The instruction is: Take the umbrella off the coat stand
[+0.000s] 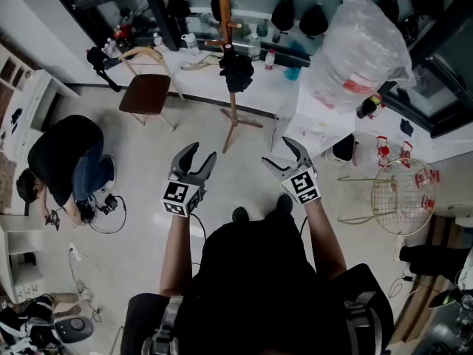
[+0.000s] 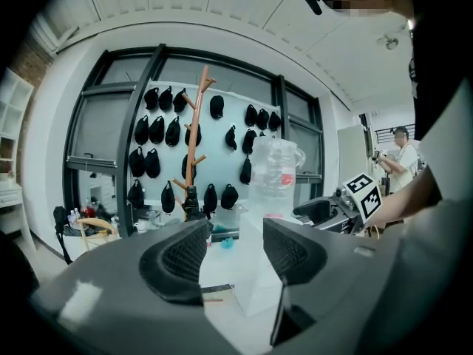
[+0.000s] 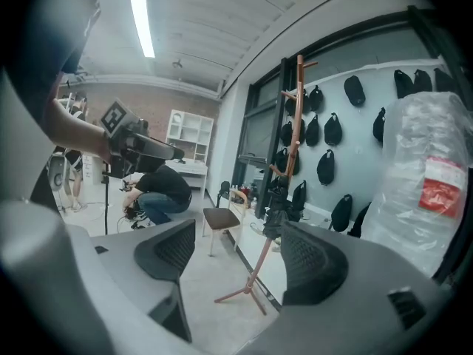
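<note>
At the left edge of the floor (image 1: pixel 185 220) a crouching person (image 1: pixel 65 157) works among cables, well clear of the job. Further along, near the floor's far edge, stands a chair (image 1: pixel 148 92) with a brown padded seat and pale bentwood legs. It is close enough to the coat stand (image 1: pixel 225 21) to be knocked if the stand swings. The left gripper (image 1: pixel 203 151) is held out level with its jaws moderately apart and nothing between its ribbed black pads. The coat stand is a slim orange-brown wooden pole with upward-angled pegs and splayed thin feet at the far edge of the floor. The umbrella (image 1: pixel 236 69), a black, folded, crumpled fabric bundle, hangs against the pole partway up. The likely trouble is that narrow footing, since a sideways tug instead of a lift off the peg could tip the whole stand. The soft cloth may also slide or bunch in the pads, or its loop may snag on a peg. The right gripper (image 1: pixel 275 151) has its jaws spread wide and empty, aimed toward the stand. To its right bulges a clear, crinkled plastic bag (image 1: pixel 362 43) that a wide swing could brush. A round wire basket (image 1: pixel 403 196) sits near the floor's right edge.
</note>
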